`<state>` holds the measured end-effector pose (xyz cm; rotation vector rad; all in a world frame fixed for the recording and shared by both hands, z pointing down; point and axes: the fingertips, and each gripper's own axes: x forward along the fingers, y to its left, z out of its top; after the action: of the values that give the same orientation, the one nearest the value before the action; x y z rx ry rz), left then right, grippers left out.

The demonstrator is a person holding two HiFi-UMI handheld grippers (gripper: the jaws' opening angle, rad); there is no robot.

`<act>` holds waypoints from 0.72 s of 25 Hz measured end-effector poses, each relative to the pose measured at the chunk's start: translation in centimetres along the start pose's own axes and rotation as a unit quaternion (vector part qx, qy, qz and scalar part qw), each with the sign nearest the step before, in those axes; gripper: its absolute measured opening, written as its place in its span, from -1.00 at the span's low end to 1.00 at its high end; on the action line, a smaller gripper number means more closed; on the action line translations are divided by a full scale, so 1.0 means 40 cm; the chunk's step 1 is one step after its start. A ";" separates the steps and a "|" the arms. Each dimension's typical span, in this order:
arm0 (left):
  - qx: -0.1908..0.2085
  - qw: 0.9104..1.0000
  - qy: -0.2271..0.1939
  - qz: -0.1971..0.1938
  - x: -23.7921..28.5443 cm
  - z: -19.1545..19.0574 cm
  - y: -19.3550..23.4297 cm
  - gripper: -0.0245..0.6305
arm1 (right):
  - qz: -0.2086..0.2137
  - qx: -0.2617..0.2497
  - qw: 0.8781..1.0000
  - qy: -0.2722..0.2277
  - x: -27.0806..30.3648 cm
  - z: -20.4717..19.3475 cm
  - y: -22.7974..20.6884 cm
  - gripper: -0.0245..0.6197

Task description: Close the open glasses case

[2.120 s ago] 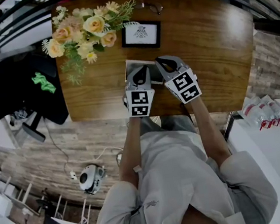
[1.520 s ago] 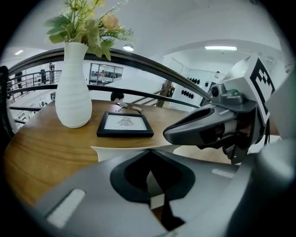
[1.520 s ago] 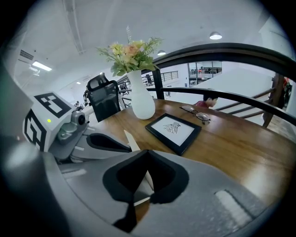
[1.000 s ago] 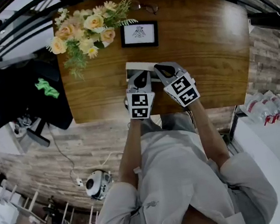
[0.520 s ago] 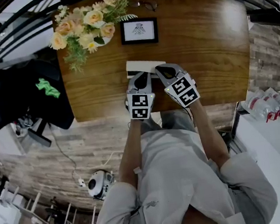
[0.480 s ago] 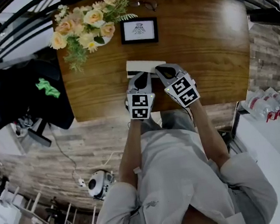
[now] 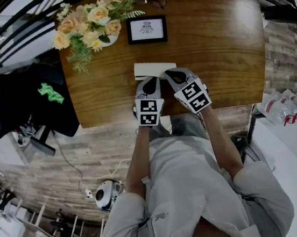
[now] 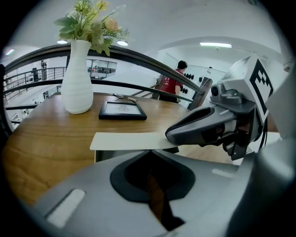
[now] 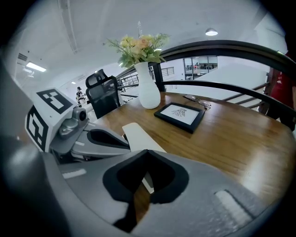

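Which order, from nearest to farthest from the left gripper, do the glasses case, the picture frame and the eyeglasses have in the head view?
1. glasses case: right at the tip of the left gripper, mid-table.
2. picture frame: beyond the case, toward the far edge.
3. eyeglasses: at the far edge, behind the frame.

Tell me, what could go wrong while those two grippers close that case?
The right gripper rests on one end of the glasses case lid; a dark gap shows beneath, so it might spring open. The case could also skid across the smooth table toward the picture frame.
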<state>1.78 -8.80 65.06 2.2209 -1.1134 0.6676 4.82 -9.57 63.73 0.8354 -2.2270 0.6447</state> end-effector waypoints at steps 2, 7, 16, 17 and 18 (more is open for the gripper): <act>0.001 1.000 0.003 -0.001 -0.001 -0.006 -0.001 -0.87 | 0.000 0.000 1.000 0.001 0.001 -0.005 0.003 -0.91; 0.001 1.000 0.010 -0.004 -0.005 -0.018 -0.003 -0.86 | 0.000 0.003 1.000 0.008 -0.001 -0.007 0.012 -0.91; 0.003 1.000 0.025 -0.008 -0.006 -0.039 -0.004 -0.86 | -0.002 0.004 1.000 0.012 0.007 -0.030 0.018 -0.91; 0.003 1.000 0.027 -0.008 -0.005 -0.042 -0.004 -0.86 | -0.003 0.005 1.000 0.012 0.008 -0.034 0.018 -0.91; 0.003 1.000 0.029 -0.009 -0.005 -0.045 -0.004 -0.86 | -0.002 0.006 1.000 0.011 0.010 -0.035 0.019 -0.91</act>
<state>1.50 -7.41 66.19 2.2007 -1.0641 0.7241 4.61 -8.33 64.77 0.8356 -2.2018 0.6635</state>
